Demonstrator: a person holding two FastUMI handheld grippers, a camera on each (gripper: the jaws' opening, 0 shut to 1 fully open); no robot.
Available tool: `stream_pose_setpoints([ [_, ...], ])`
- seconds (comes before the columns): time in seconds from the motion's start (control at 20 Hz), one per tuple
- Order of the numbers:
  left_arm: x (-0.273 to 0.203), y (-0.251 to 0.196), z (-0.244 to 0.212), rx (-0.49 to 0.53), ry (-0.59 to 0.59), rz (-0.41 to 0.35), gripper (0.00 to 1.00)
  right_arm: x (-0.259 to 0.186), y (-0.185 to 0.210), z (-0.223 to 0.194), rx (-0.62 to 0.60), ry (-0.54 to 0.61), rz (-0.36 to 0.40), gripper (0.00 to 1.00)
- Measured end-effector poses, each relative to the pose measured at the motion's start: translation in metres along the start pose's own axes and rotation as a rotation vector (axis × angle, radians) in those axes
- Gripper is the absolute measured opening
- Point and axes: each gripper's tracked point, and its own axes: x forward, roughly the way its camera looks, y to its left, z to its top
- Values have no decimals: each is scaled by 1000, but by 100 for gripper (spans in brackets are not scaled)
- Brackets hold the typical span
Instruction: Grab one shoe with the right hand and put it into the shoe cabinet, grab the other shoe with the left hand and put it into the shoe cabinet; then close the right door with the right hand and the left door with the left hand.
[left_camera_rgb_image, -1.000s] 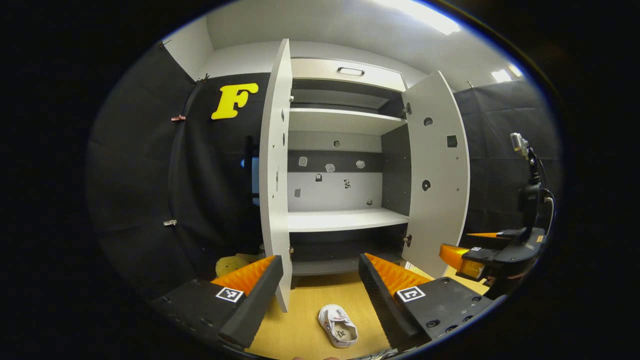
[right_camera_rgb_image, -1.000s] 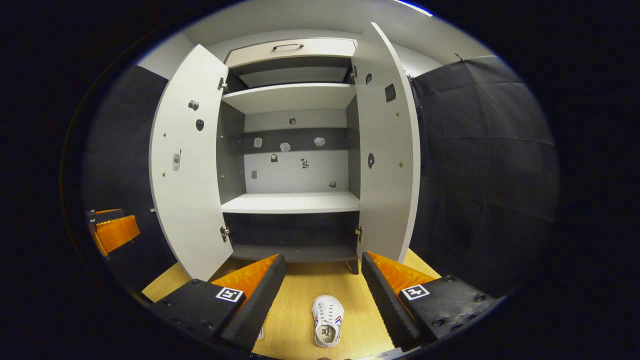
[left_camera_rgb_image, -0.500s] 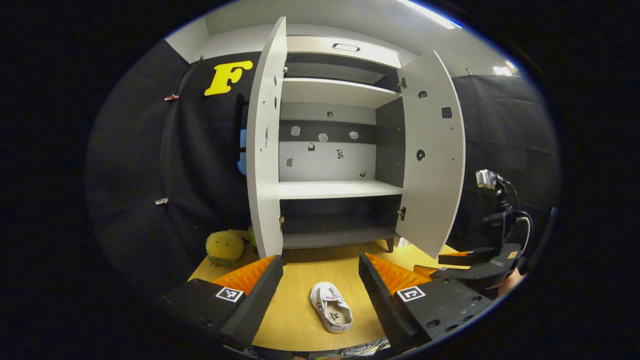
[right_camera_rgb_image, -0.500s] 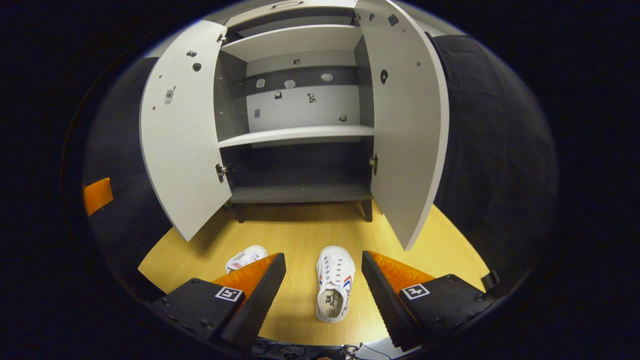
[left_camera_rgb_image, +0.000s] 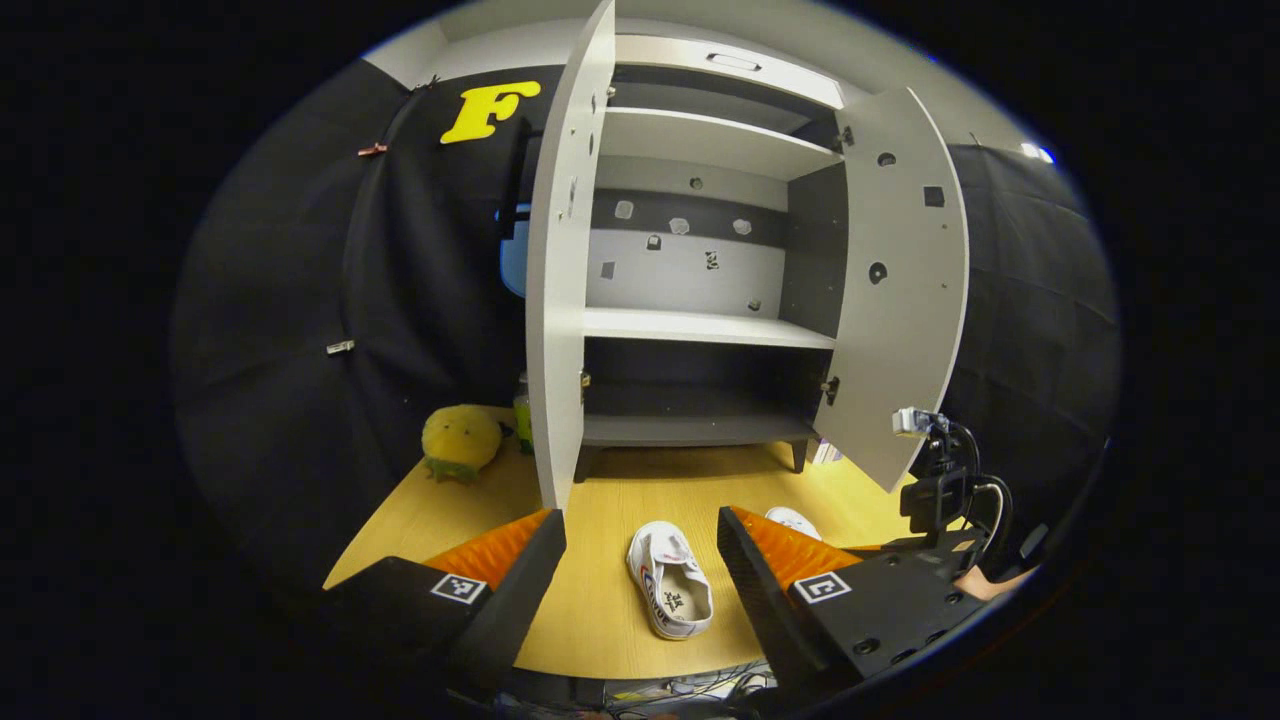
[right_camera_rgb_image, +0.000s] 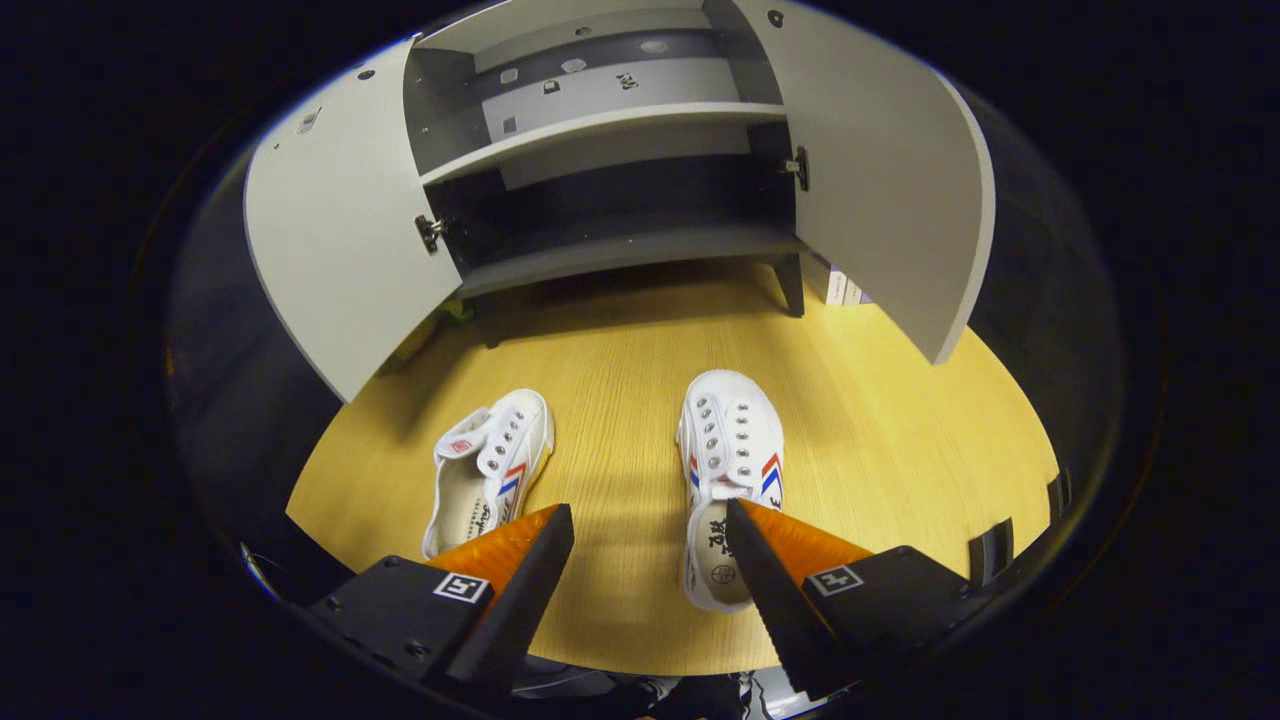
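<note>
**Two shoes out on the floor, cabinet wide open**

Count first: two white canvas slip-on shoes with red and blue side stripes, one grey two-door shoe cabinet (right_camera_rgb_image: 610, 250) with both doors swung out, two sets of tongs.

In the right gripper view, both shoes sat on the yellow wooden floor (right_camera_rgb_image: 880, 420) in front of the cabinet, well apart from each other. The right shoe (right_camera_rgb_image: 728, 470) lay with its long axis running straight toward the cabinet, toe forward, heel opening near the camera. The left shoe (right_camera_rgb_image: 490, 475) pointed the same general way but was angled a bit to the right.

The right tongs (right_camera_rgb_image: 650, 560) were spread wide and empty, hovering above the floor with the right shoe's heel just by one finger. The left tongs (left_camera_rgb_image: 640, 560) were wide and empty too, the left shoe (left_camera_rgb_image: 672, 592) lying between the fingers farther down.

Other stuff: a yellow plush toy (left_camera_rgb_image: 460, 440) sat by the left door (left_camera_rgb_image: 560, 300). The right door (left_camera_rgb_image: 900, 290) stuck out over the floor.
</note>
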Motion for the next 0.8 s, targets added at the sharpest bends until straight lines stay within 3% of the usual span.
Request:
stream_pose_setpoints([
  [0.25, 2, 19, -14, -4, 35, 45, 95, 32, 0, -17, 30, 32, 0, 99],
  [0.45, 9, 24, -19, 2, 57, 54, 95, 56, 6, -26, -21, 28, -4, 97],
  [0.8, 19, 17, -15, 23, 52, 49, 95, 76, 0, -10, -16, -91, -77, 96],
])
